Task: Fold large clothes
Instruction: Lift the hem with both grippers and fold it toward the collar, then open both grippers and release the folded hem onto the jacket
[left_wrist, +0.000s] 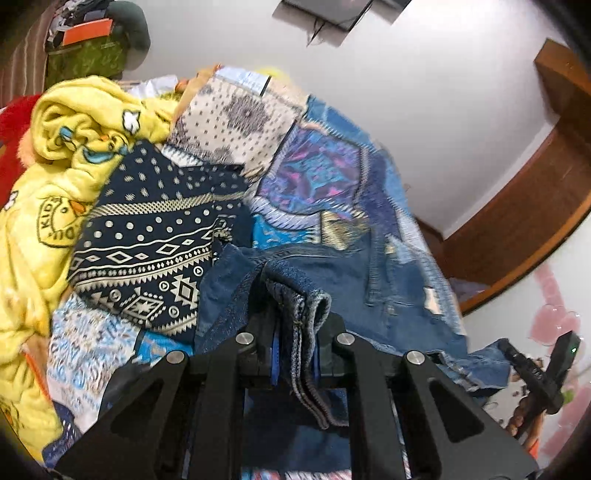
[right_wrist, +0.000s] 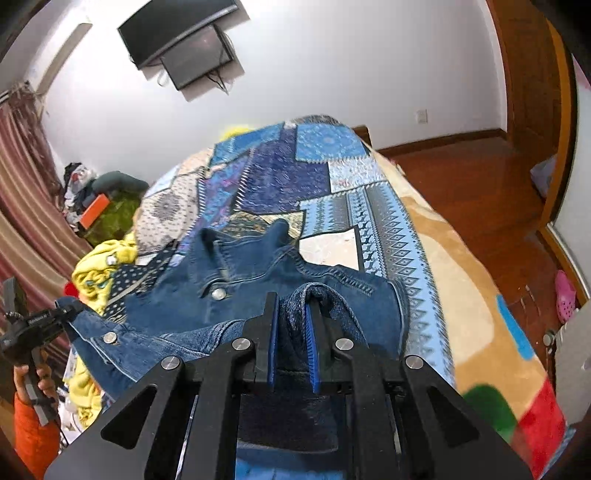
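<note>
A blue denim jacket (right_wrist: 258, 273) lies on the bed with its collar away from me and metal buttons showing. My right gripper (right_wrist: 293, 310) is shut on a fold of the jacket's near edge. My left gripper (left_wrist: 295, 314) is shut on another bunched denim edge of the same jacket (left_wrist: 388, 280). The left gripper also shows at the left edge of the right wrist view (right_wrist: 40, 321), holding the jacket's left side. The right gripper shows at the right edge of the left wrist view (left_wrist: 535, 365).
A blue patchwork bedspread (right_wrist: 332, 177) covers the bed over a tan blanket (right_wrist: 461, 288). A yellow garment (left_wrist: 74, 147) and a navy patterned cloth (left_wrist: 155, 229) are piled on the left. Wooden floor (right_wrist: 461, 173) lies right of the bed.
</note>
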